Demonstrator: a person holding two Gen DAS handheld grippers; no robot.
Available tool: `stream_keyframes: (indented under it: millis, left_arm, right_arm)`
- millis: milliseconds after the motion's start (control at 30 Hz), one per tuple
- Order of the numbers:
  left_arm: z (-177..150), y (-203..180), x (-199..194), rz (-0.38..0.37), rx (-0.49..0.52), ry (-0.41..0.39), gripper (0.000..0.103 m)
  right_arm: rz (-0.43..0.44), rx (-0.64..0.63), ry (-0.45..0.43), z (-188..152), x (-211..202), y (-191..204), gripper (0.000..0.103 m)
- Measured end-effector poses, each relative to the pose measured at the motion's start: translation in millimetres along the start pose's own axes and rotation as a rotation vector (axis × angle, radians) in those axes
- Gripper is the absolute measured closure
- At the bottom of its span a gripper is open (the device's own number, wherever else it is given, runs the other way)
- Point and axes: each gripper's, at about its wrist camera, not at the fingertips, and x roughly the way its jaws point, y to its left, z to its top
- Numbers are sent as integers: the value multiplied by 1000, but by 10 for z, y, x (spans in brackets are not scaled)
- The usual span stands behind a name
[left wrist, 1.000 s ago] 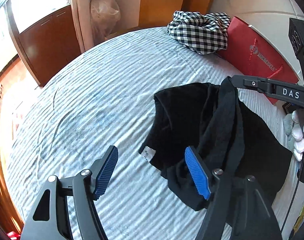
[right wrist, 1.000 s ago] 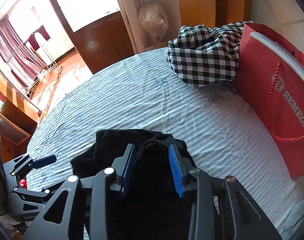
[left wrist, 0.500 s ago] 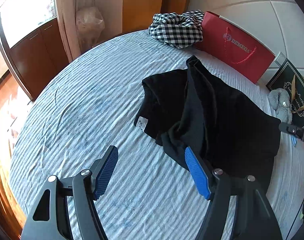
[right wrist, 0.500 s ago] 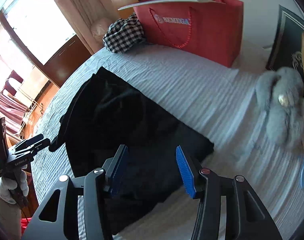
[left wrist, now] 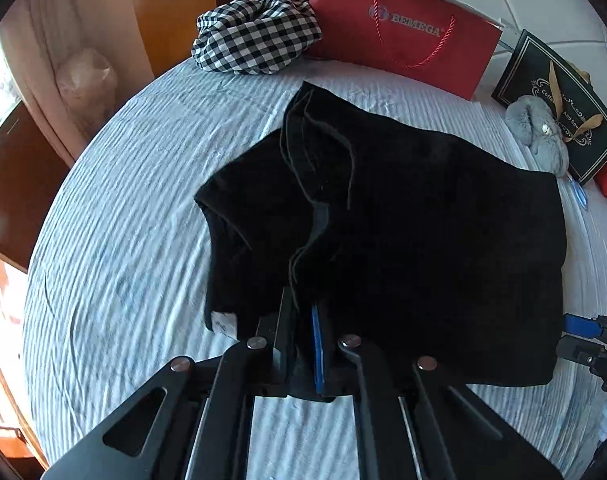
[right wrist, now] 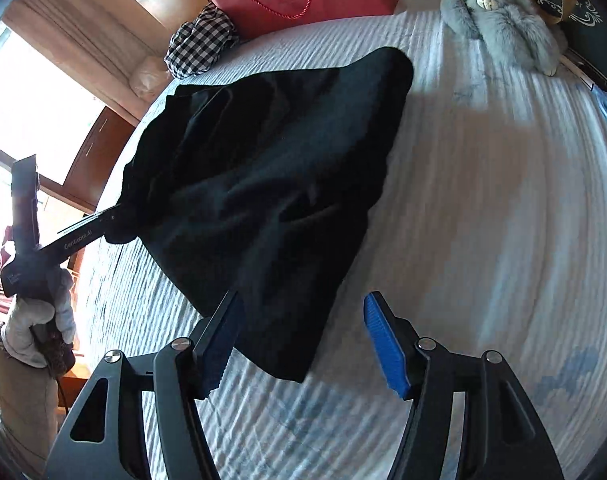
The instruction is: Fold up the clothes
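Observation:
A black garment (left wrist: 403, 232) lies spread on the striped bed sheet (left wrist: 115, 248), its white label at the near left. My left gripper (left wrist: 303, 320) is shut on the garment's near edge. In the right wrist view the same garment (right wrist: 271, 172) lies ahead. My right gripper (right wrist: 303, 332) is open just above the garment's near corner, which lies between its fingers. The left gripper shows there too, gripping the garment's left edge.
A checked cloth (left wrist: 255, 32) and a red paper bag (left wrist: 403, 32) sit at the bed's far side. A grey furry toy (right wrist: 503, 28) and a dark box (left wrist: 559, 100) lie at the right. Wooden furniture and curtains stand beyond the bed.
My left gripper moved forward and closed on the garment's edge. My right gripper let go of the garment, opened wide and swung to its lower corner.

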Motion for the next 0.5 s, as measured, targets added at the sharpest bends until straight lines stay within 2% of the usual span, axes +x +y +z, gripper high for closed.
stream_keyframes:
  millis: [67,100,167,233,267,300,333,367,400,433,467,500]
  left_arm:
    - [121,249,56,39,19,-1,97]
    - [182,382,109,54,11,12,93]
    - [303,647,211,82,-5,39,92]
    - [415,819,189,64,-24,31,91]
    - [468,860,131,5,-41,14,90]
    - [521,897,74,-53,-57,-2,82]
    - [583,868,41,-101,-44,-15,63]
    - [651,809,44,-143,-26,-22,54]
    - [718,749,49,-183,-7,-29,47]
    - [782,673,84,-201,14,-28,47]
    - [846,595,120,-219,34,-27,47]
    - [905,486,159,-229,52,-25,47]
  right_arm:
    - [-85,-20,-16,-33,92,155,67]
    - [-134,-22,-23,-46,121,217,67]
    - [-165,37,-14,-58,104,198,68]
    - [-169,100,-15,-92,22,112,68]
    - [-146,128,-46,-98,-85,67,68]
    - [-124,155,-78,-102,-191,22,68]
    - [-105,171,-108,-62,-288,-20,68]
    - [-103,180,-133,-4,-367,-58,68]
    - [-112,187,-149,78,-421,-102,64]
    - [-122,194,-164,159,-473,-146,59]
    - [-126,206,-175,250,-487,-188,47]
    - [-130,218,-185,340,-501,-230,41]
